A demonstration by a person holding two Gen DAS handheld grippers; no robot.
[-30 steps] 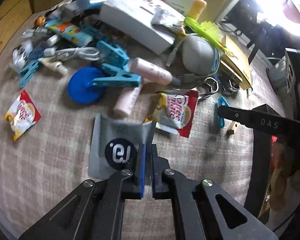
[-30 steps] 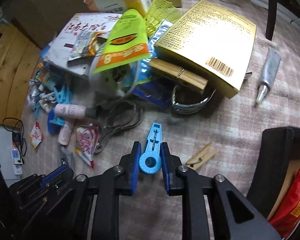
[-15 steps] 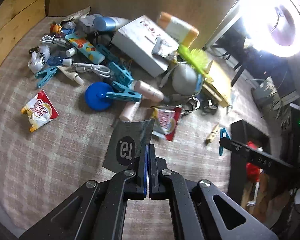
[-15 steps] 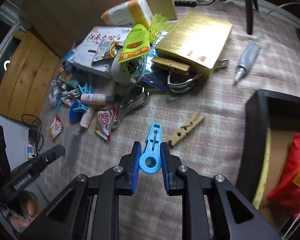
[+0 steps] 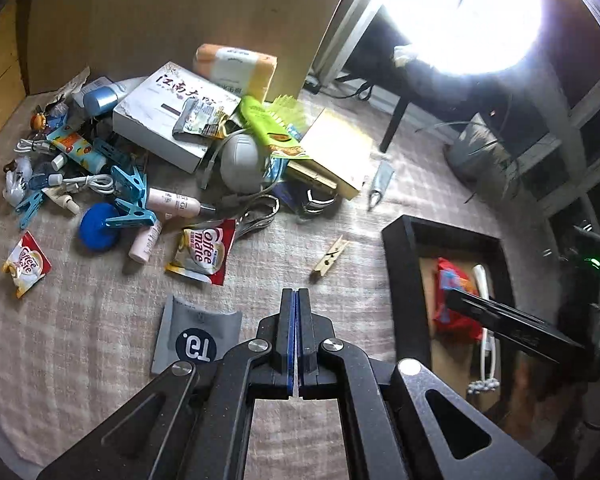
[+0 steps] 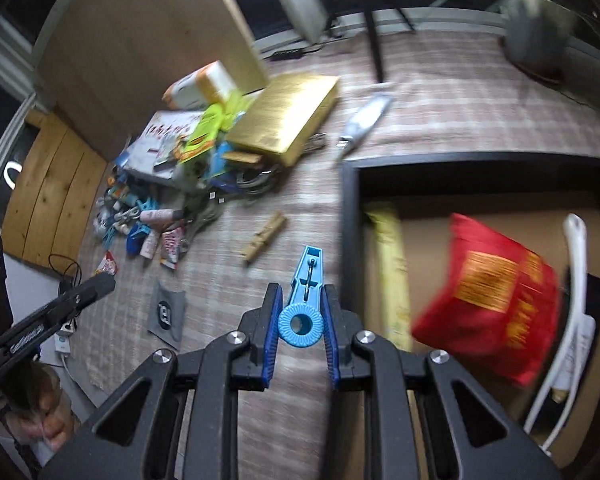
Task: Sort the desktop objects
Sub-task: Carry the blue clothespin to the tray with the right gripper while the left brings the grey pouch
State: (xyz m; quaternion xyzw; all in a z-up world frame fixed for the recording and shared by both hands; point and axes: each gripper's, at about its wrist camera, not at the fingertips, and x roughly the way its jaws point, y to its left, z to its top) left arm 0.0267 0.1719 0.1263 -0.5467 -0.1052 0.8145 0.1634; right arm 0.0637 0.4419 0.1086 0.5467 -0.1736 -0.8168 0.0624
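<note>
My right gripper (image 6: 300,320) is shut on a blue plastic clothes peg (image 6: 305,292) and holds it in the air just left of the black box (image 6: 350,216). My left gripper (image 5: 297,320) is shut and empty, raised above the cloth. A grey sachet (image 5: 194,336) with a dark round logo lies flat just left of its fingers; it also shows in the right wrist view (image 6: 166,312). A wooden peg (image 5: 331,258) lies loose on the cloth. A heap of mixed objects (image 5: 204,152) fills the far left.
The black box holds a red snack bag (image 6: 496,292), a white spoon-like tool (image 6: 572,312) and a yellow packet (image 6: 392,272). A Coffee-mate sachet (image 5: 204,252), a gold box (image 6: 288,116) and a grey tube (image 5: 380,180) lie nearby. A bright lamp glares at top right.
The left gripper let go of the grey sachet, which now lies on the cloth, and rose and swung right. The right gripper carried the blue peg up and right to the black box.
</note>
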